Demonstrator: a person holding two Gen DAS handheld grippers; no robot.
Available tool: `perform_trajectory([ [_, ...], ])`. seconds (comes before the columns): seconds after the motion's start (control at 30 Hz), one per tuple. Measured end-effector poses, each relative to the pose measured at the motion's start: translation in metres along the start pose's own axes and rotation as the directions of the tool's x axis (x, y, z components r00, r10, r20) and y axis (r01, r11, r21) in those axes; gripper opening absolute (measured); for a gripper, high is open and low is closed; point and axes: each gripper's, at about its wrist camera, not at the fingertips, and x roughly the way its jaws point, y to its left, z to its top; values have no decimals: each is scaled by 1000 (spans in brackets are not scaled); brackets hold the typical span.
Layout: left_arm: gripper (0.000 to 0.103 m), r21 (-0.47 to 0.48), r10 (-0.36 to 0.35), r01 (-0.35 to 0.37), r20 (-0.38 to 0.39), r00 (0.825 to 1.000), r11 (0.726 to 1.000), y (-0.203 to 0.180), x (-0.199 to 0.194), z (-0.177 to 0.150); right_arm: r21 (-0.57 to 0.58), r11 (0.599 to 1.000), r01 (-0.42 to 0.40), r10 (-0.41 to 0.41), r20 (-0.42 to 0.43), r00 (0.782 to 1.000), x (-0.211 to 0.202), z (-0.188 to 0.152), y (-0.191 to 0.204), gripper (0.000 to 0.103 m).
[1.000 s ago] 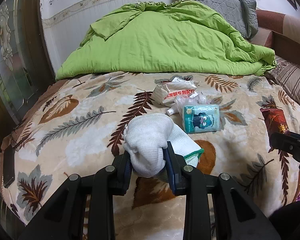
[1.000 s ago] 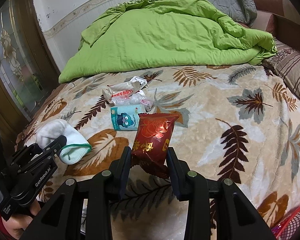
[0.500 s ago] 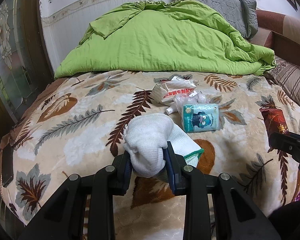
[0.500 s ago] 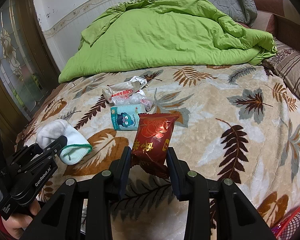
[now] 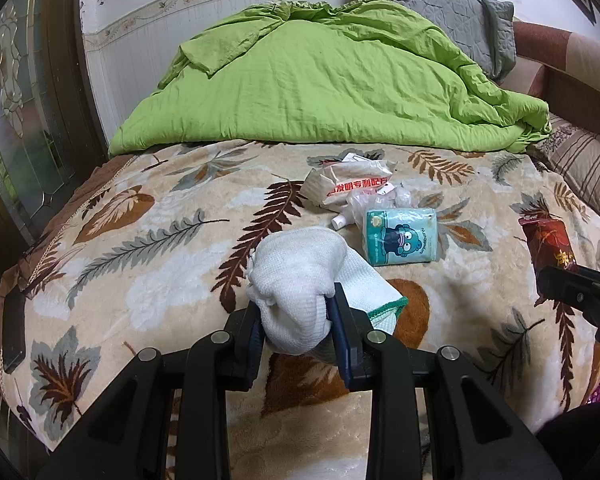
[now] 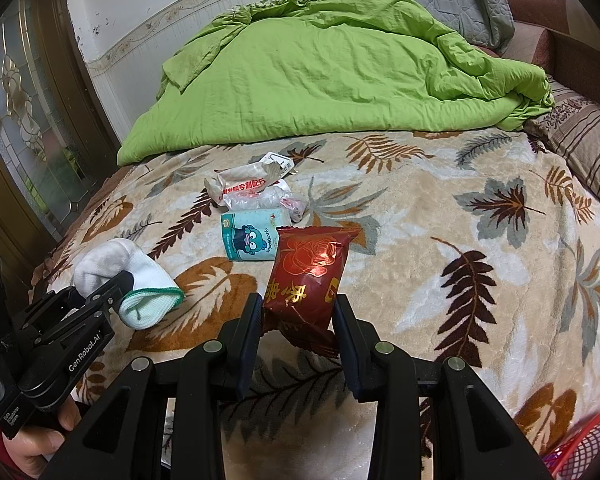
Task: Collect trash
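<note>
A leaf-print blanket (image 6: 440, 208) is covering the bed, a green quilt (image 6: 320, 68) lying behind. The right gripper (image 6: 296, 320) is clamping a red wrapper (image 6: 308, 276); the left gripper (image 5: 296, 320) is squeezing what is probably a white sock (image 5: 296, 280).

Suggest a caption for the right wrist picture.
Right gripper clamps a red snack wrapper above the leaf-patterned blanket.

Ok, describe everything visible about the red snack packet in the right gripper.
The red snack packet is glossy foil, printed with a gold rose outline and gold characters, its top edge crimped. It looks puffed and sealed. It stands tilted between the right gripper pads, pinched near its lower end, held above the leaf-print blanket.
</note>
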Motion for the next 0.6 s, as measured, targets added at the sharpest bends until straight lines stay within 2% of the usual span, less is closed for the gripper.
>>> perform_trajectory([
  [0.6, 29, -13, -18, 18, 24, 1000, 1000, -7, -8, 1, -1, 1000, 4, -4, 3, 1000, -2, 0, -4, 39],
])
